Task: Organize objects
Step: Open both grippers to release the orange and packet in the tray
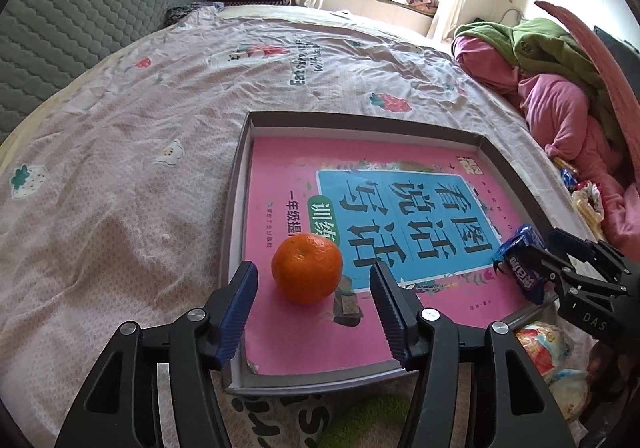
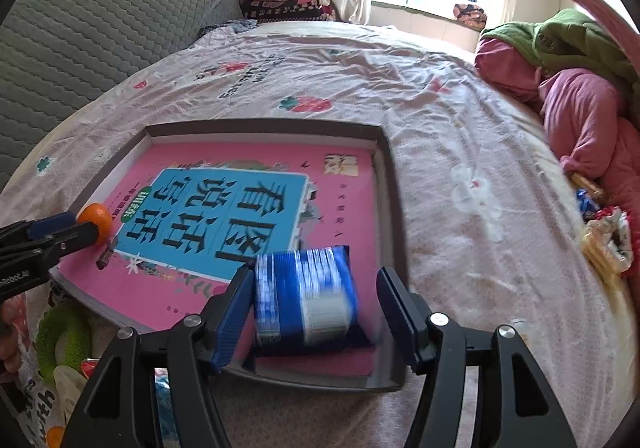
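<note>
Where daylight falls, a floral bedsheet (image 1: 140,136) under a shallow box (image 1: 236,184).

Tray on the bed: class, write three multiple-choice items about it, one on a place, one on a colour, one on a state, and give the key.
1. Where is the mandarin?
A on the floor; B on the pink book inside the tray; C on a chair.
2. What colour is the packet between the right gripper fingers?
A blue; B yellow; C red.
3. How is the left gripper set?
A shut on the mandarin; B shut on nothing; C open, clear of the mandarin.
Key: 1 B, it rests on the book's cover; 2 A, the wrapper is blue and white; 3 C, gaps show on both sides of the fruit.
</note>
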Motion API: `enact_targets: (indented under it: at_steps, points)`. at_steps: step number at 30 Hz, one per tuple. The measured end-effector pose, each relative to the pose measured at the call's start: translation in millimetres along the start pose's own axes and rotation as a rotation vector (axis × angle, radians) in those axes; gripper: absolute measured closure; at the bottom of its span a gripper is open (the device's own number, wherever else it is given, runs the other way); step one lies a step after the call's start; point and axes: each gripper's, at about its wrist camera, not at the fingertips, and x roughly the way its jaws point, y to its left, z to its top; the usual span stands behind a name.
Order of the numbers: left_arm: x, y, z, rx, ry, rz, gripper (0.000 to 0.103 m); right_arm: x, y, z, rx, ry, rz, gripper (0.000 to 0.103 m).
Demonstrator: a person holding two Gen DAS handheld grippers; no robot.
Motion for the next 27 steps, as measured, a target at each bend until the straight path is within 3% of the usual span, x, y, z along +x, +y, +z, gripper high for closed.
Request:
enact_targets:
  at_steps: [10,16,27]
  points:
    - [-28.5,4.5,-8.6,-0.046,-0.019,-0.018,0.036,-27.5,-9.7,1.9,0.041,-0.034,0.009,0.04]
    - [-52.8,1.7,-12.4,-0.04,-0.052,0.019,0.036,-52.5,-6.5,2.3,0.056,-0.072,0.039,0.04]
    - [-101.5,-16.9,-22.1,-0.016,-0.111,-0.025,0.036,-99.1,6.4,-7.7,0.042,-0.134,0.059,0.04]
